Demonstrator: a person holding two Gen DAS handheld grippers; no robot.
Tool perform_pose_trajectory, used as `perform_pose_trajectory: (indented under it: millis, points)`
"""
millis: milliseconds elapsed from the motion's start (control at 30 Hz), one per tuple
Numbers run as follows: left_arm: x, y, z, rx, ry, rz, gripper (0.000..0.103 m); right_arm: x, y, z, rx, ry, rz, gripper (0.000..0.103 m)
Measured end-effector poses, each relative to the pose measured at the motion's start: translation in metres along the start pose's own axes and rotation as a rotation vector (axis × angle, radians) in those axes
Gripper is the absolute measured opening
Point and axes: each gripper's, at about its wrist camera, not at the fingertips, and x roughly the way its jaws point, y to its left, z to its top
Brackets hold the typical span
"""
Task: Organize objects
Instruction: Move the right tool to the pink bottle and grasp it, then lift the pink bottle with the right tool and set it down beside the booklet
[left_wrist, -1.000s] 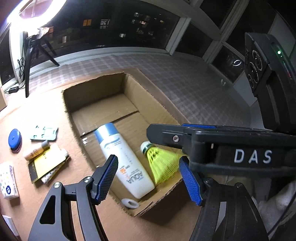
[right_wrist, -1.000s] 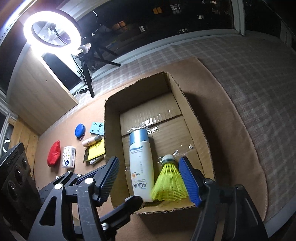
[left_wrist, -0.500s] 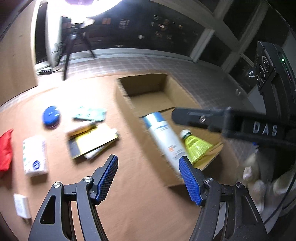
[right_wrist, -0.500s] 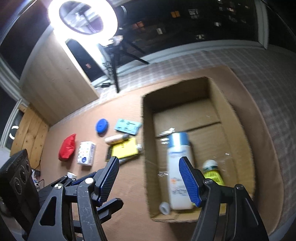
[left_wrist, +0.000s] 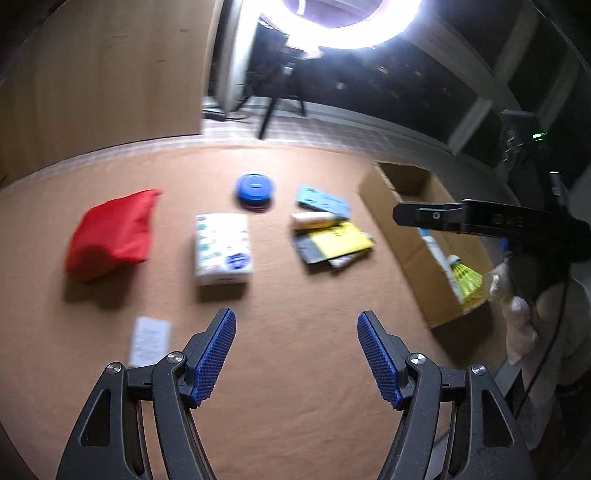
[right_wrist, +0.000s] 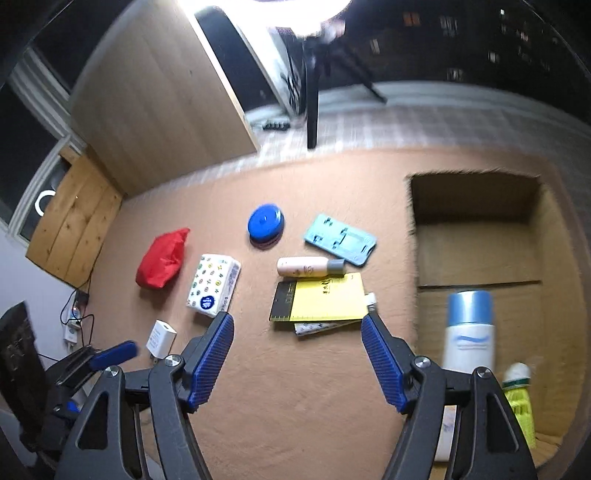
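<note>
An open cardboard box (right_wrist: 476, 254) (left_wrist: 406, 229) on the brown mat holds a white and blue bottle (right_wrist: 469, 332) and a yellow shuttlecock (right_wrist: 519, 402) (left_wrist: 466, 275). Left of it lie a yellow notepad (right_wrist: 325, 299) (left_wrist: 338, 242), a small cream bottle (right_wrist: 306, 266), a teal holder (right_wrist: 340, 240), a blue round case (right_wrist: 265, 221) (left_wrist: 255, 187), a tissue pack (right_wrist: 212, 286) (left_wrist: 221, 247), a red pouch (right_wrist: 162, 262) (left_wrist: 110, 232) and a white charger (right_wrist: 160, 339) (left_wrist: 149, 341). My left gripper (left_wrist: 295, 350) and right gripper (right_wrist: 297, 350) are open and empty above the mat.
A ring light on a tripod (right_wrist: 314, 74) and a wooden panel (right_wrist: 162, 103) stand at the back. Cables and a power strip (right_wrist: 74, 317) lie at the left. The checked cloth (right_wrist: 443, 125) lies beyond the mat.
Both grippers have swung left, away from the box toward the loose objects on the mat. Both stay open and empty.
</note>
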Motion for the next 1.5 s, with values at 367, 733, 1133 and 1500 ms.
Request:
perform_pose_trajectory:
  millis: [367, 733, 1133, 1500]
  points:
    - [-0.023, 0.044, -0.016, -0.061, -0.023, 0.035, 0.072, 0.073, 0.01, 0.049, 0.028, 0.138, -0.087, 0.059]
    - [-0.031, 0.071, -0.021, -0.114, -0.03, 0.045, 0.072, 0.107, 0.001, 0.065, 0.045, 0.205, -0.157, 0.048]
    - [-0.025, 0.067, -0.016, -0.094, -0.024, 0.007, 0.072, 0.1, -0.011, 0.036, 0.115, 0.284, -0.119, 0.048]
    - [-0.018, 0.062, -0.018, -0.066, -0.002, -0.005, 0.072, 0.089, 0.018, -0.022, 0.147, 0.277, 0.076, 0.048]
